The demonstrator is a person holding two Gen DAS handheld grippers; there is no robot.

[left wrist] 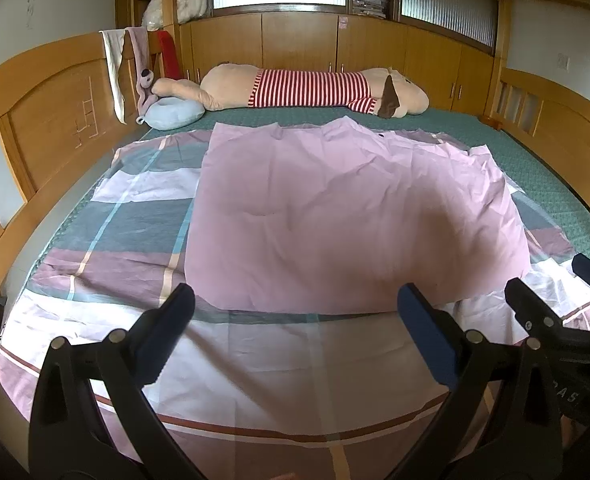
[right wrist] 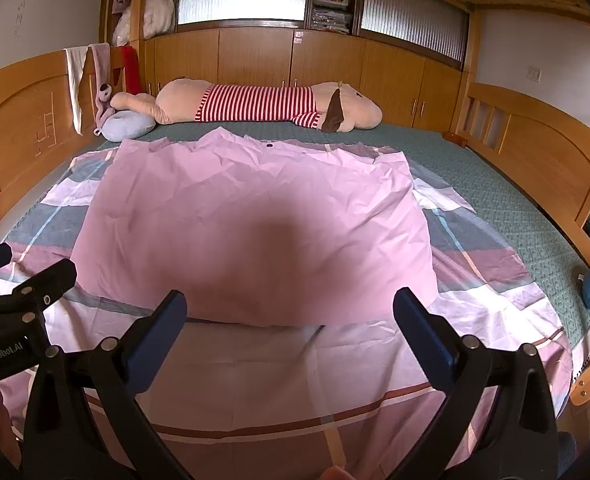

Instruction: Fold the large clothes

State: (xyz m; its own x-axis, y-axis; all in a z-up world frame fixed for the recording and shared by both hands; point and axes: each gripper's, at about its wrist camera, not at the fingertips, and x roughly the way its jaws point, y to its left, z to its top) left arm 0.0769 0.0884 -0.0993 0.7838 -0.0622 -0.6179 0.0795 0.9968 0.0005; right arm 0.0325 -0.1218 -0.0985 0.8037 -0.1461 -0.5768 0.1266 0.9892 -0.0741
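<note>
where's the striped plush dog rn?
The striped plush dog lies lengthwise along the far edge of the bed, against the wooden cabinets, beyond the pink sheet; the blue ring pillow sits at its left end.

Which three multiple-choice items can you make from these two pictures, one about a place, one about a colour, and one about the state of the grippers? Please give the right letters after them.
1. Where does the long plush toy lie?
A. Along the far side of the bed, beyond the sheet
B. On the floor
C. On top of the pink panel

2. What colour is the folded-over panel on top of the plaid sheet?
A. Green
B. Plain pink
C. Yellow

3. In what state are the left gripper and the right gripper?
A. Both shut on the sheet
B. One open, one shut
C. Both open, holding nothing

Answers: 1 A, the toy lies by the wooden cabinets, clear of the cloth. 2 B, the panel is plain pink over the checked pattern. 3 C, each wrist view shows a wide gap between the fingers, with no cloth between them.
</note>
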